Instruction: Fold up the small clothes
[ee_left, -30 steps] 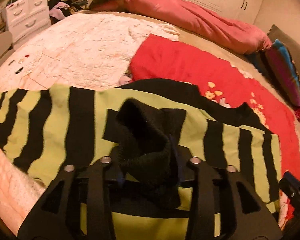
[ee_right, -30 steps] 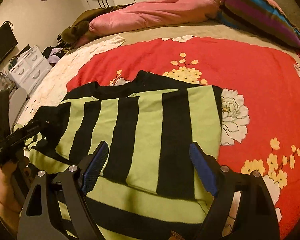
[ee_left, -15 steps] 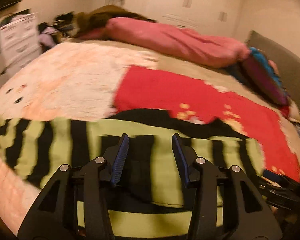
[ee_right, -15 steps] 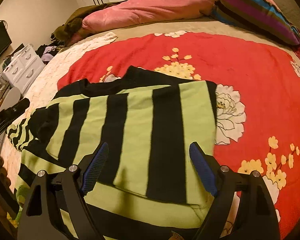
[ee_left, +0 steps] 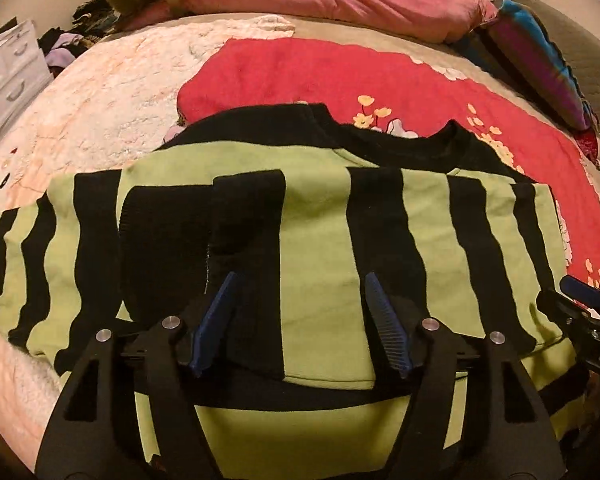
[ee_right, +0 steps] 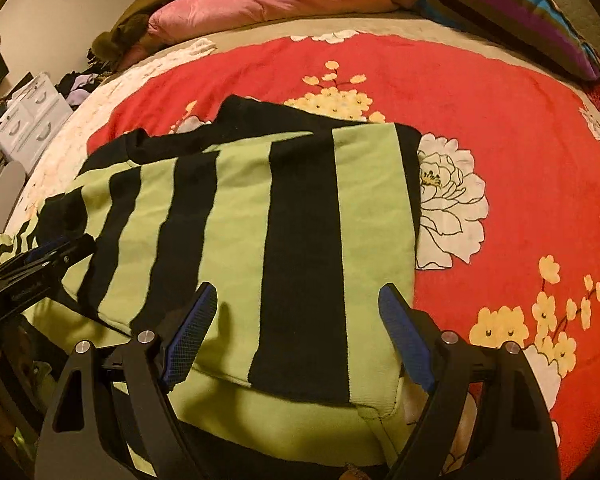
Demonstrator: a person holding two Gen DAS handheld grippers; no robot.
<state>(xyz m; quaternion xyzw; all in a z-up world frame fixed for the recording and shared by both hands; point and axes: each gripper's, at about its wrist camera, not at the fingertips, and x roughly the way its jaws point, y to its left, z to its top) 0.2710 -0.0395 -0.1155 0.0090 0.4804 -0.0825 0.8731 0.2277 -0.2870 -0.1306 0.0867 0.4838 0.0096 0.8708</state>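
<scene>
A: Where is the sweater (ee_left: 320,248) now?

B: It lies flat on the bed, partly on the red flowered blanket (ee_right: 480,128) and partly on the pale fuzzy cover (ee_left: 112,92). One sleeve (ee_left: 244,216) is laid across the body, its black ribbed cuff (ee_left: 168,216) resting on top.

A: And the tools?

B: The left tool (ee_left: 300,312) is opening, with nothing between its blue pads; it hovers just over the sleeve. The right tool (ee_right: 296,332) stands spread wide above the near right corner, empty too.

A: So which step is this?

B: I judge the sleeve fold is done. Next probably comes the body fold: each tool would need to pinch the near hem (ee_right: 284,416) and carry it toward the black collar (ee_left: 420,148).

A: How is the fabric?

B: It is a thick, soft knit in broad green and black stripes, so it should drape heavily.
</scene>
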